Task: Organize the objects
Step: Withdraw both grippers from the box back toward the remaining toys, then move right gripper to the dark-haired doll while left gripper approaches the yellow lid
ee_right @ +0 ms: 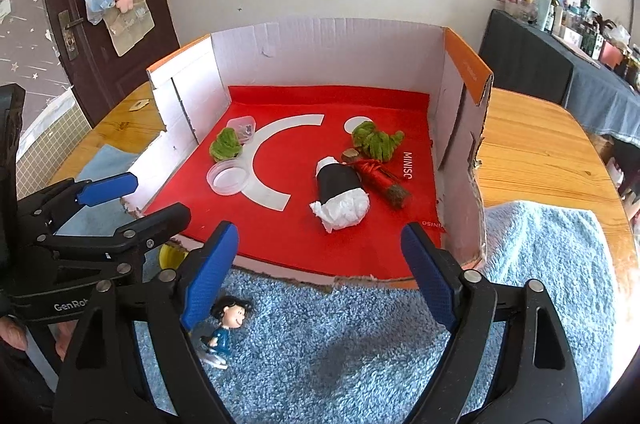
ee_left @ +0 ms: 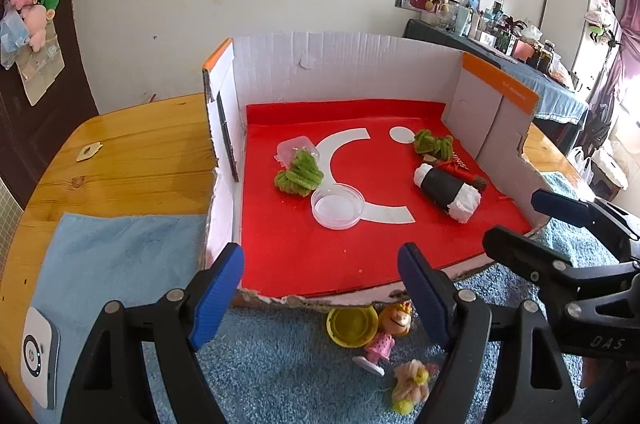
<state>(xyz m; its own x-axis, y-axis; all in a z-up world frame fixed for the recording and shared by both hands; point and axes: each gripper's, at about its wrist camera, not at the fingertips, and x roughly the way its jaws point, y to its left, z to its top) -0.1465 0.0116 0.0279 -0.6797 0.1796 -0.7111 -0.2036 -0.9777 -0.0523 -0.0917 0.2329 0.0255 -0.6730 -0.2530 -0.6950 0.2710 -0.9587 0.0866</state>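
The pink-dress figurine (ee_left: 380, 342) looks light, rigid and top-heavy, so I would pinch its body. Both my left gripper (ee_left: 320, 298) and right gripper (ee_right: 316, 274) stand wide and empty; the blue-suit figurine (ee_right: 224, 332) looks much alike.

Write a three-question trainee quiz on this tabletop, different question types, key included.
1. True or false: the clear round dish lies inside the cardboard box, on its red liner.
2. Which figurine stands beside the yellow lid on the blue towel?
A. the pink-dress figurine
B. the blue-outfit figurine
C. neither
3. Fill in: neither the left gripper nor the right gripper holds anything; both stand ____.

Key: 1 true; 2 A; 3 open.
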